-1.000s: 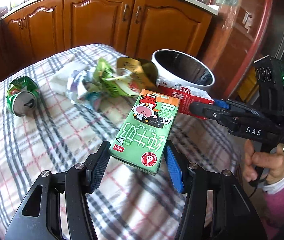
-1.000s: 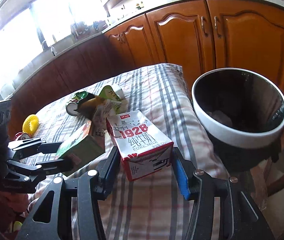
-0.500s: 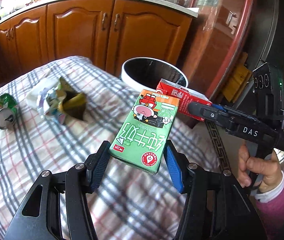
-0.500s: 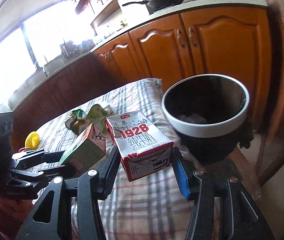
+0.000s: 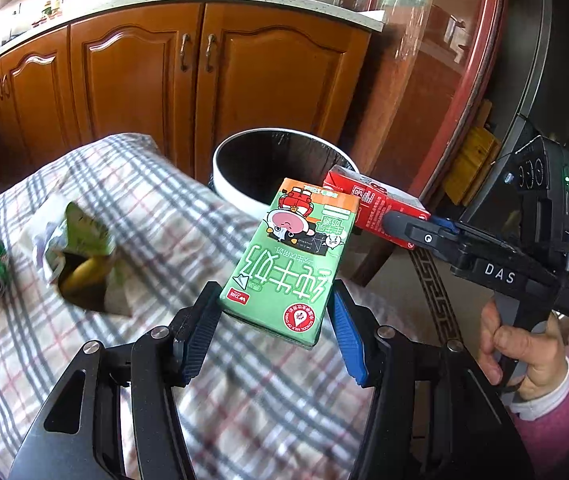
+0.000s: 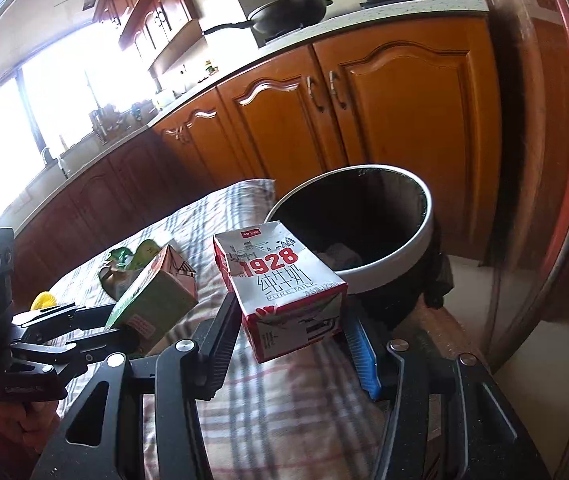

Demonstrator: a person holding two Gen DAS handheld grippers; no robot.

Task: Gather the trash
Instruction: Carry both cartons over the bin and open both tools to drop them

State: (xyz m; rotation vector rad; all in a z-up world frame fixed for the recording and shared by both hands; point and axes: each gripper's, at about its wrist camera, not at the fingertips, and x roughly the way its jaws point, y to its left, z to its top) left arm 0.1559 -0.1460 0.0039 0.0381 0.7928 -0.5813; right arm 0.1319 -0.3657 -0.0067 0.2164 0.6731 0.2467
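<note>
Both cartons have swung nearer the bin ahead, the left gripper clamped on the green carton, the right gripper on the red-and-white carton; release best waits until each clears the rim.

Your left hand-held gripper clamps the green milk carton above the checked desk. At one o'clock, your right hand-held gripper holds the red carton near the bin.
</note>
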